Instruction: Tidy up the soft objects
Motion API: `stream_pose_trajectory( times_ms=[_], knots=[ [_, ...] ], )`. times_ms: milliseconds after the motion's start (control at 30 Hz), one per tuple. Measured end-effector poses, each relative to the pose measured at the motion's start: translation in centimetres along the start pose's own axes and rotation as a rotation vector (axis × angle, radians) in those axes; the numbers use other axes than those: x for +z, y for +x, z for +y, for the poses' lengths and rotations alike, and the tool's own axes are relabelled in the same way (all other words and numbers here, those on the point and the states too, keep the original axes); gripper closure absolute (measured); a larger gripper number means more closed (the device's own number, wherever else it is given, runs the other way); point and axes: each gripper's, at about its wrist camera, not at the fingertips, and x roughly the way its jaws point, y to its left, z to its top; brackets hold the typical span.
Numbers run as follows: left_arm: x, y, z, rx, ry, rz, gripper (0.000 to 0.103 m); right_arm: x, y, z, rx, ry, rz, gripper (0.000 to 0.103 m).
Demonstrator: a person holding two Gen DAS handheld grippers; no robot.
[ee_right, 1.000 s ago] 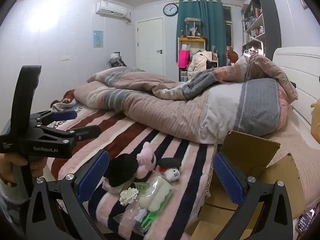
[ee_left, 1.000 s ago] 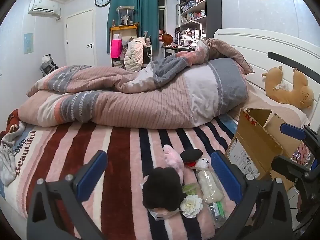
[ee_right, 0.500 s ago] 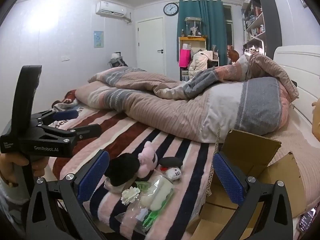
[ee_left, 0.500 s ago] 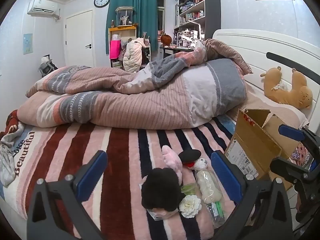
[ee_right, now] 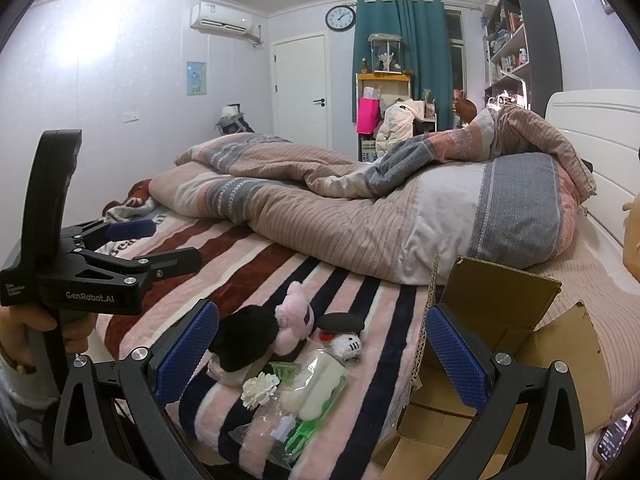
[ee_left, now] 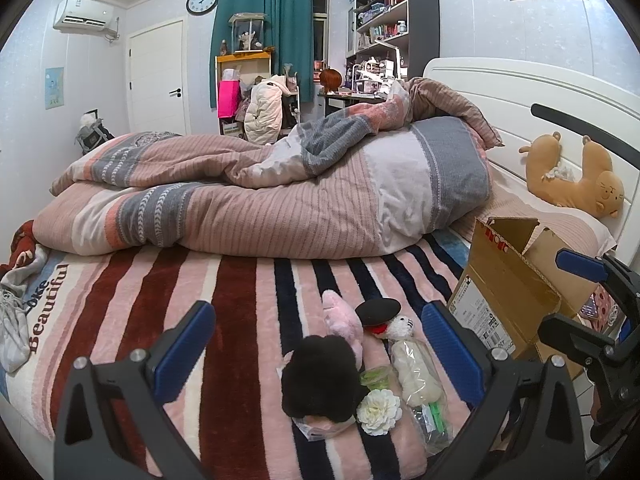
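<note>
A pile of soft toys lies on the striped blanket near the bed's front edge: a black fluffy plush (ee_left: 320,376) (ee_right: 244,336), a pink plush (ee_left: 342,320) (ee_right: 296,316), a small white doll with a black hat (ee_left: 394,326) (ee_right: 346,344), a bagged white plush (ee_left: 416,372) (ee_right: 316,388) and a white flower (ee_left: 378,408) (ee_right: 260,388). An open cardboard box (ee_left: 508,280) (ee_right: 500,292) stands just right of them. My left gripper (ee_left: 317,312) (ee_right: 160,244) hovers open before the pile. My right gripper (ee_right: 320,312) (ee_left: 572,298) is open too, holding nothing.
A rumpled striped duvet (ee_left: 280,200) fills the far half of the bed. A brown plush toy (ee_left: 572,184) leans on the white headboard. Grey cloth (ee_left: 12,320) hangs at the left edge. A phone (ee_right: 612,436) lies by the box. A hand (ee_right: 36,328) holds the left gripper.
Both views have shifted only slightly. The toys and the box lie where they were, and both grippers stay open.
</note>
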Motion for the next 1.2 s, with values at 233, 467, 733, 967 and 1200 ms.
stream_pose_trajectory(
  times_ms=[233, 467, 733, 967, 1200],
  knots=[
    [0.0, 0.0, 0.0, -0.002, 0.001, 0.002, 0.0, 0.0, 0.0, 0.0, -0.001, 0.001, 0.0, 0.0],
    [0.0, 0.0, 0.0, -0.004, 0.001, 0.002, 0.0, 0.0, 0.1, -0.1, 0.0, 0.003, 0.001, 0.0],
    [0.0, -0.1, 0.0, -0.002, 0.002, 0.002, 0.0, -0.1, 0.1, 0.0, 0.0, 0.003, 0.003, 0.0],
    [0.0, -0.1, 0.0, -0.004, 0.003, 0.002, 0.0, -0.1, 0.2, -0.3, -0.004, 0.004, 0.008, 0.0],
    [-0.2, 0.0, 0.3, -0.018, -0.003, -0.007, 0.0, -0.3, 0.4, 0.8, -0.036, -0.012, 0.019, 0.0]
  ],
)
